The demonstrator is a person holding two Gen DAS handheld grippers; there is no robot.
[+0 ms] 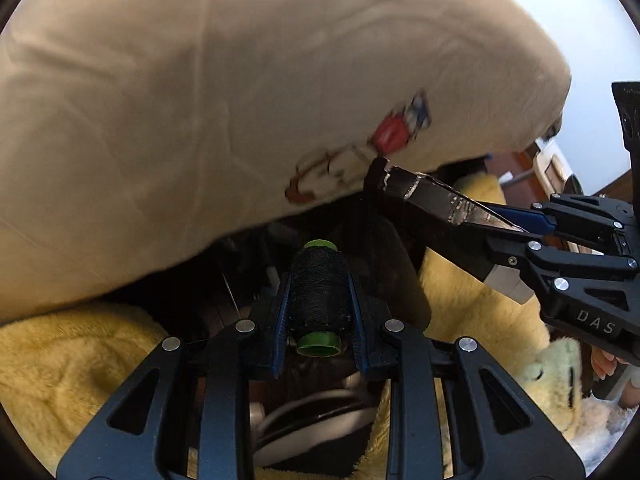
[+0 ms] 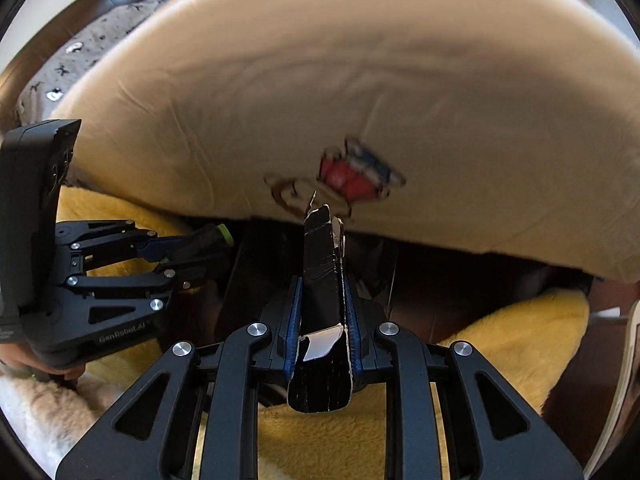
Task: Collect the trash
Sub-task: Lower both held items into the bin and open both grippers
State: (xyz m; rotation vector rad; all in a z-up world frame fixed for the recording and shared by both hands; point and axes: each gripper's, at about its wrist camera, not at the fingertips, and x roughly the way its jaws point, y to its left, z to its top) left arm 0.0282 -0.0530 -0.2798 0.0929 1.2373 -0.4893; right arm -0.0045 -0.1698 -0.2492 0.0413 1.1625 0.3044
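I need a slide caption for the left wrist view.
Left gripper clamps a black thread spool beneath a cream cushion.

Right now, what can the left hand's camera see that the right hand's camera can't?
Only the left wrist view shows the white oval thing under the left gripper. Only the right wrist view shows the grey patterned cloth. Both show the black thread spool in the left gripper, the torn black box in the right gripper, the cream cushion and yellow fluffy blanket.
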